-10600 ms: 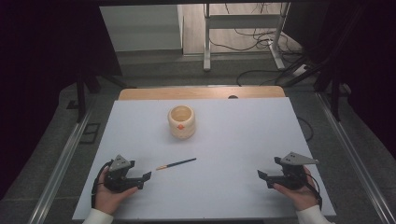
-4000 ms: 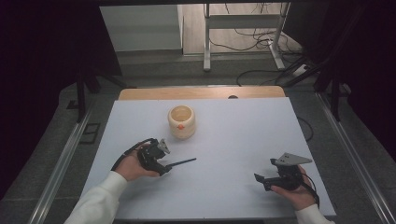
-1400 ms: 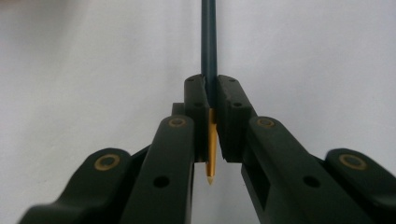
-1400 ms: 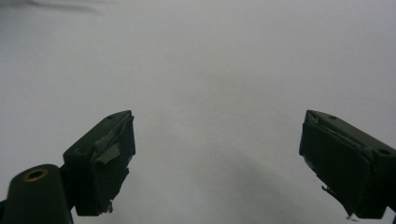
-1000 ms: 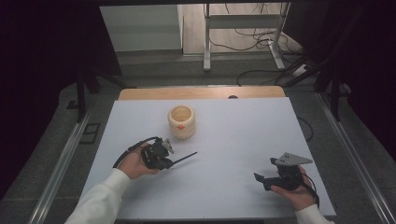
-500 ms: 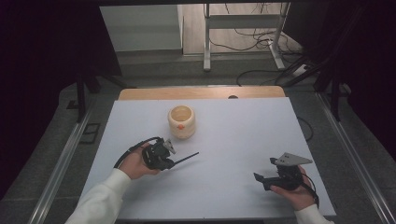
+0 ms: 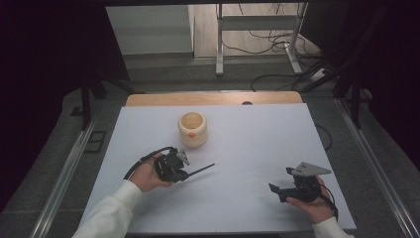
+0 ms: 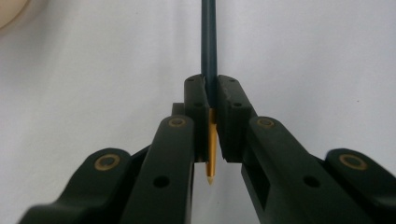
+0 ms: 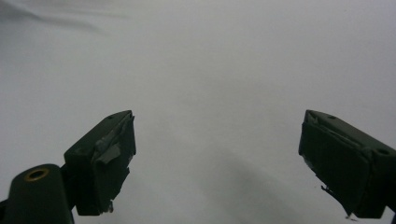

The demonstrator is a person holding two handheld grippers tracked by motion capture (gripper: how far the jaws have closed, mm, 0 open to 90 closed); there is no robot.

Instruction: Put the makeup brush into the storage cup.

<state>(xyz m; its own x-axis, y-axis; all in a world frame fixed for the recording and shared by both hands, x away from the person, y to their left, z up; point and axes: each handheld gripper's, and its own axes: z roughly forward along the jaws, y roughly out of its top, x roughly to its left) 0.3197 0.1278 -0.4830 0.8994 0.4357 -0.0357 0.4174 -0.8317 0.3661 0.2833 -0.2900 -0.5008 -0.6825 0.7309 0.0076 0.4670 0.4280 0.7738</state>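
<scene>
Gripping: your left gripper (image 7: pixel 184 174) has its jaws closed tight on a thin dark pencil (image 7: pixel 200 171), seen from the high view at the left of the white table (image 7: pixel 257 148).
Left hand: your left hand (image 7: pixel 146 174) wraps the gripper body, a white sleeve (image 7: pixel 106 213) running off the near edge, the black cable (image 7: pixel 143 161) looping behind the hand.
Pencil, close up: in the left gripper view the pencil (image 8: pixel 208 42) runs straight away from the camera between the two pads, its dark shaft out in front, its yellow sharpened end (image 8: pixel 211 154) pointing back toward you.
Pencil height: you cannot tell whether its far end touches the table.
Cup: a cream round cup (image 7: pixel 192 130) with an orange spot on its side stands upright, beyond the pencil and apart from it.
Right gripper: your right gripper (image 7: pixel 278 191) sits well apart at the near right, in your right hand (image 7: pixel 312 203), grey plate on top.
Right jaws: the right gripper view shows them spread wide with nothing between them, bare table (image 9: pixel 210 70) beneath.
</scene>
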